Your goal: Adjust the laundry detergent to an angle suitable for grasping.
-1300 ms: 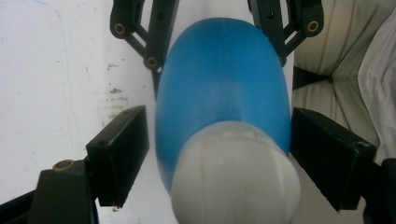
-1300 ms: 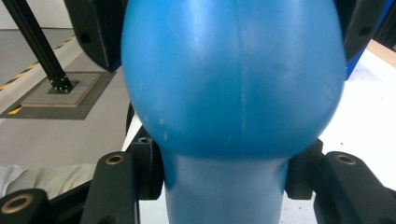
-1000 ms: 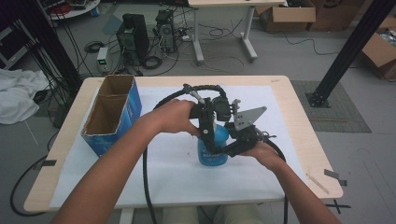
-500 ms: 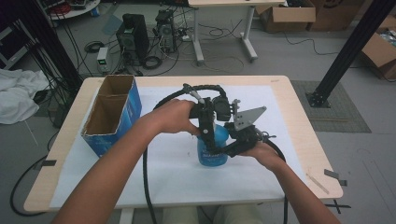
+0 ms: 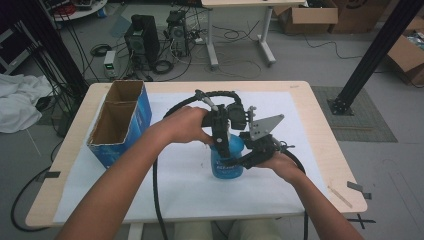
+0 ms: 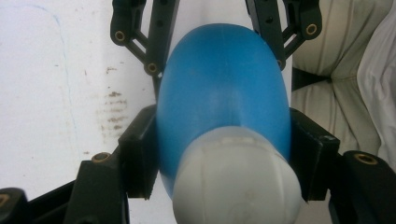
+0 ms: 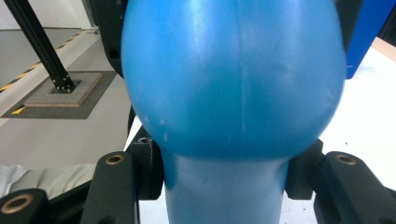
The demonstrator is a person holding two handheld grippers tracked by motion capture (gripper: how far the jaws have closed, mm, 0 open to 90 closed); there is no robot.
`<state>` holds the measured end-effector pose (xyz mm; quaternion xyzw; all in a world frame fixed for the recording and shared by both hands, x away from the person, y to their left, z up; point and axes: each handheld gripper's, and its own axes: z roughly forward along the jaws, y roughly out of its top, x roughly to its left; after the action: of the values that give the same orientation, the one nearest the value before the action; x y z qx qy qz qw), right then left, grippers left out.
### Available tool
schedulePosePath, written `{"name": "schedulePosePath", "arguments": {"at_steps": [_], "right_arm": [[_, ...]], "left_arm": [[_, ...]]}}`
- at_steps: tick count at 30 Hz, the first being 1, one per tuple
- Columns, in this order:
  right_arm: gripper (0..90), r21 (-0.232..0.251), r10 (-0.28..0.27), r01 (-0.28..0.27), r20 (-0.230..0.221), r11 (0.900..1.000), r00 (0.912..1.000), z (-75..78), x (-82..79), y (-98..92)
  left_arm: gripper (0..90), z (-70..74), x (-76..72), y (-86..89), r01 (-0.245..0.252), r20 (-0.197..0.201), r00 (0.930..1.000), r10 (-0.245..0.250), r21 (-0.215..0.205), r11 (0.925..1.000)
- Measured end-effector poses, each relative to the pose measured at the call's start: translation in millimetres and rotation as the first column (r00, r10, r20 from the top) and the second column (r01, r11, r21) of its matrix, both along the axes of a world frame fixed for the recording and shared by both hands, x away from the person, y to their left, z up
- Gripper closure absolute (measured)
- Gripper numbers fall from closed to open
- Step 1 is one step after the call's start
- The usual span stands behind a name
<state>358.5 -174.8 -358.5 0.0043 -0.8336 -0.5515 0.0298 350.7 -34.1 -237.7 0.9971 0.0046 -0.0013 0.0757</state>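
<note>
The left tongs (image 5: 221, 142) come down from above onto a blue bottle (image 5: 226, 161), and in the left gripper view their two black jaws press against the bottle (image 6: 222, 88) on either side of its shoulder, just below the white cap (image 6: 236, 182). They are closed on it, with no gap showing between jaw and plastic. The right tongs (image 5: 246, 161) reach in from the bottle's right side at a slant; in the right gripper view their jaws clamp the narrower part of the bottle (image 7: 233, 79) under its rounded bulge, so they too are closed on it. The far pair of black jaws at the top of the left gripper view belongs to the right tongs (image 6: 212, 70).

The left hand (image 5: 186, 125) grips its tool from the left and the right hand (image 5: 280, 164) holds its own from the lower right, a grey plate (image 5: 265, 127) standing up above it. Black cables (image 5: 156, 185) loop away from both tools.

The bottle stands upright near the middle of the worktop (image 5: 300, 92), on a white sheet (image 5: 185, 200) that covers most of it. Well to the left stands an open blue box (image 5: 120, 122) with a bare cardboard inside, split into two compartments.

Beyond the worktop, computer towers (image 5: 142, 35) and loose wires sit on the floor.
</note>
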Motion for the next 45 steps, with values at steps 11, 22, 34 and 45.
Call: {"name": "schedulePosePath", "arguments": {"at_steps": [11,22,34,45], "right_arm": [[43.8,-0.005,0.011,-0.011,-0.004,1.0,0.9999,-0.9,-0.5,0.4],[20.0,-0.073,-0.09,0.089,-0.01,0.993,0.9959,2.9,-1.5,-26.0],[16.0,-0.219,-0.284,0.266,-0.058,0.939,0.9569,3.0,1.1,-103.0],[15.6,-0.426,-0.385,0.333,-0.04,0.841,0.9222,23.2,1.1,-139.1]], "left_arm": [[38.1,-0.5,-1.8,-0.6,0.006,0.003,1.0,-0.006,0.005,1.0],[38.1,5.1,3.5,9.1,-0.062,-0.009,0.9981,0.062,-0.001,0.9981],[38.1,11.3,24.4,30.0,-0.283,0.031,0.9586,0.283,-0.001,0.9591],[38.1,24.2,46.0,49.1,-0.53,0.059,0.8445,0.532,-0.047,0.8466]]}}
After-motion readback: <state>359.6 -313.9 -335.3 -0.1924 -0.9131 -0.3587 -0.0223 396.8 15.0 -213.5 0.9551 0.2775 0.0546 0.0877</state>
